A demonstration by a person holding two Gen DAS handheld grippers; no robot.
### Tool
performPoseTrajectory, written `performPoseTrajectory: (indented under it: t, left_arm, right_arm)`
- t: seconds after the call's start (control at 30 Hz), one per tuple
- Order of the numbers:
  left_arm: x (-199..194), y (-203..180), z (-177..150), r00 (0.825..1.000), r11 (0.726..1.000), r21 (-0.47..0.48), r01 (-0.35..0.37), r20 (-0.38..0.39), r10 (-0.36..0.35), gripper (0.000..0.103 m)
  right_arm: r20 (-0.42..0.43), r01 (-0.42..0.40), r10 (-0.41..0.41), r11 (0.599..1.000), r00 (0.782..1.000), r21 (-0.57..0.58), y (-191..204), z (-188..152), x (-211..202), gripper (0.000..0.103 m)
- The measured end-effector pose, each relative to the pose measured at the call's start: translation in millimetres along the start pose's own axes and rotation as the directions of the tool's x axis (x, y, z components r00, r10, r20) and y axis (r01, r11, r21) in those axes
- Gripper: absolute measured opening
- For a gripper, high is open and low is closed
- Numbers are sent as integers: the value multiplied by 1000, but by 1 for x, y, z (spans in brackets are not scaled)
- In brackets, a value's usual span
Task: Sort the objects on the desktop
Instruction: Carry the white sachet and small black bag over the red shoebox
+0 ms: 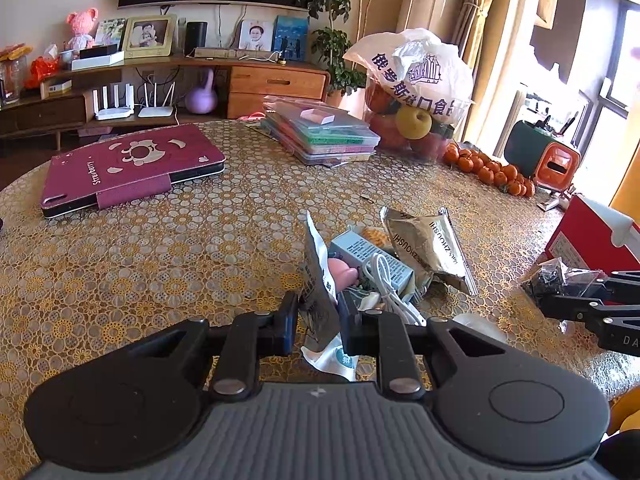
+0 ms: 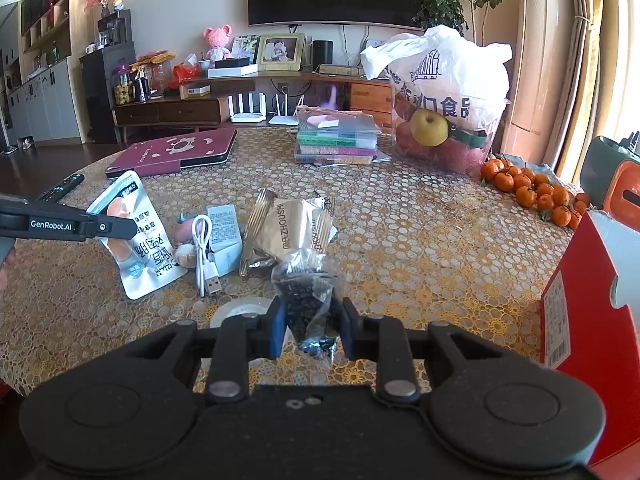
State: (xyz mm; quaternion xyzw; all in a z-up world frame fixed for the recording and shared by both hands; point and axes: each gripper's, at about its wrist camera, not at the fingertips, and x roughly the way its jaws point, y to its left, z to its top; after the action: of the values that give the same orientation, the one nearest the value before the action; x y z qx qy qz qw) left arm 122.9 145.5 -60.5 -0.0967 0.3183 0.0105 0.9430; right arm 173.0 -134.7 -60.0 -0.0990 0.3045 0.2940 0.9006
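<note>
Your left gripper (image 1: 319, 322) is clamping the flat white printed sachet (image 1: 318, 280) on edge, long axis pointing away from you. Your right gripper (image 2: 311, 326) is pinching a clear crinkled bag of dark bits (image 2: 306, 300) upright above the gold lace-patterned tablecloth (image 2: 420, 248).

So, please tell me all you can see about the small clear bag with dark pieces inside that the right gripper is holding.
The small clear bag is thin crinkled plastic, filled with many tiny black pieces that look like screws or similar hardware. The right gripper pinches it between both fingers, so it seems lifted above the table. The neck bunches upward and the lower end hangs below the fingers. The left wrist view shows it near the red box.
</note>
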Motion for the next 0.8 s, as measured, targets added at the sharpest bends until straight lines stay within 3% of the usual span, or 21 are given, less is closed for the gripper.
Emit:
performPoseTrajectory:
  t: [0.37, 0.8]
  left_arm:
    - [-17, -24, 5, 1000, 999, 42, 8, 20, -9, 17]
    - [-42, -53, 19, 994, 994, 43, 97, 46, -99, 16]
  right_arm:
    - [34, 16, -16, 1000, 999, 7, -7, -1, -30, 26]
    - [65, 39, -41, 999, 997, 26, -20, -3, -62, 26]
